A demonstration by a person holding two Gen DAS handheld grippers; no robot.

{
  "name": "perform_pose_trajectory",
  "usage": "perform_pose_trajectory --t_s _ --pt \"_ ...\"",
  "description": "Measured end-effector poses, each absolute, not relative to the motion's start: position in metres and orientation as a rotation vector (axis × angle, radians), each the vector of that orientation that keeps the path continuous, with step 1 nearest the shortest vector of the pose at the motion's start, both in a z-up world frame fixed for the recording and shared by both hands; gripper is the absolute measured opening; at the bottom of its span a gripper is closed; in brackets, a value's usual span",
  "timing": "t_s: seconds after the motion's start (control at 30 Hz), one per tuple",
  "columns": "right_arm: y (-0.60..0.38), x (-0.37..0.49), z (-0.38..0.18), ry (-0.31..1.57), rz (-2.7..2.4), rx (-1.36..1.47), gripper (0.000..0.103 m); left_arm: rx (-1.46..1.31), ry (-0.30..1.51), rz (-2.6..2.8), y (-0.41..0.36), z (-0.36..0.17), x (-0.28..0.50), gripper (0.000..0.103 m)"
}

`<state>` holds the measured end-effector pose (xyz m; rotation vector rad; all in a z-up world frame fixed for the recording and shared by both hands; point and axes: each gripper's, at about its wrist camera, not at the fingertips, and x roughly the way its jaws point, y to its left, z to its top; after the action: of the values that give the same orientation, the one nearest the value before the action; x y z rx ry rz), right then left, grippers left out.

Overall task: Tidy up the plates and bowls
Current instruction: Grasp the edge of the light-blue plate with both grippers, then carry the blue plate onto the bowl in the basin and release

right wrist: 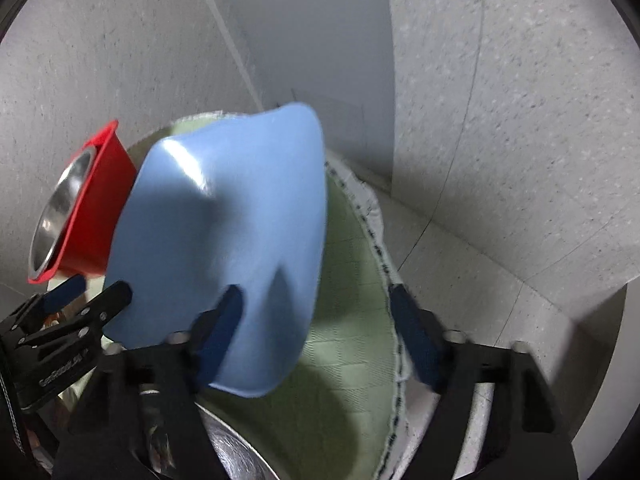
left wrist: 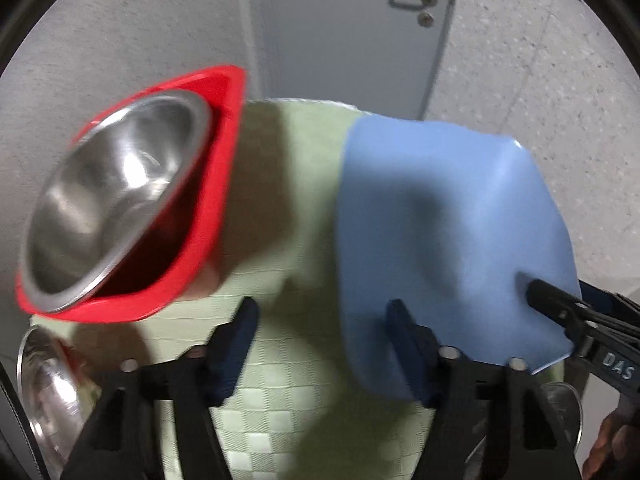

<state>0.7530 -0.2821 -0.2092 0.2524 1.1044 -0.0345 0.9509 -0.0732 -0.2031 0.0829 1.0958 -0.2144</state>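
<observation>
A light blue bowl (left wrist: 436,232) lies upside down on the green checked mat (left wrist: 280,208); it also shows in the right wrist view (right wrist: 232,240). A steel bowl (left wrist: 116,196) sits nested in a red bowl (left wrist: 200,220) at the left, also in the right wrist view, steel bowl (right wrist: 60,208) in red bowl (right wrist: 100,216). My left gripper (left wrist: 322,320) is open, its right finger at the blue bowl's near edge. My right gripper (right wrist: 316,312) is open, its left finger (right wrist: 224,320) against the blue bowl. The right gripper's tip (left wrist: 548,296) touches the blue bowl's right side.
Another steel bowl (left wrist: 48,396) lies at the near left, and a steel rim (right wrist: 240,452) shows below the mat (right wrist: 344,352). A grey door (left wrist: 344,28) and speckled walls stand behind. The mat's white fringed edge (right wrist: 384,264) hangs at the right.
</observation>
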Motion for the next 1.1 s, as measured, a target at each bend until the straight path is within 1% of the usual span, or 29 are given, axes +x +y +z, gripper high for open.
perform_pose_trajectory --t_s 0.03,0.07,0.1,0.13,0.2,0.43,0.57,0.73,0.93,1.1 --pt "-0.28 0.754 -0.211 1.113 -0.027 0.244 0.054 0.082 1.1 -0.232 -0.074 -0.205 0.957 0.041" --pt "-0.278 0.755 -0.212 1.119 -0.022 0.238 0.05 0.083 1.104 -0.253 -0.076 -0.205 0.96 0.03" --pt "-0.276 0.757 -0.212 1.122 -0.008 0.241 0.043 0.084 1.104 -0.279 -0.078 -0.206 0.961 0.02" --pt "-0.274 0.757 -0.213 1.128 0.003 0.239 0.037 0.089 1.099 -0.289 -0.076 -0.205 0.962 0.02" --pt "-0.268 0.759 -0.211 1.127 0.015 0.227 0.033 0.11 1.072 -0.304 -0.077 -0.203 0.965 0.017" --pt "-0.271 0.756 -0.195 1.096 0.01 0.23 0.033 0.063 1.021 -0.333 -0.063 -0.194 0.964 0.014" --pt "-0.265 0.755 -0.175 1.062 0.013 0.214 0.033 0.035 0.971 -0.332 -0.049 -0.173 0.953 0.014" --pt "-0.248 0.753 -0.136 0.982 0.048 0.188 0.033 -0.006 0.891 -0.311 -0.021 -0.135 0.939 0.014" --pt "-0.197 0.774 -0.097 0.914 0.148 0.136 0.033 -0.067 0.814 -0.226 0.038 -0.096 0.931 0.014" --pt "-0.144 0.798 -0.093 0.908 0.252 0.089 0.033 -0.115 0.798 -0.12 0.094 -0.087 0.928 0.014"
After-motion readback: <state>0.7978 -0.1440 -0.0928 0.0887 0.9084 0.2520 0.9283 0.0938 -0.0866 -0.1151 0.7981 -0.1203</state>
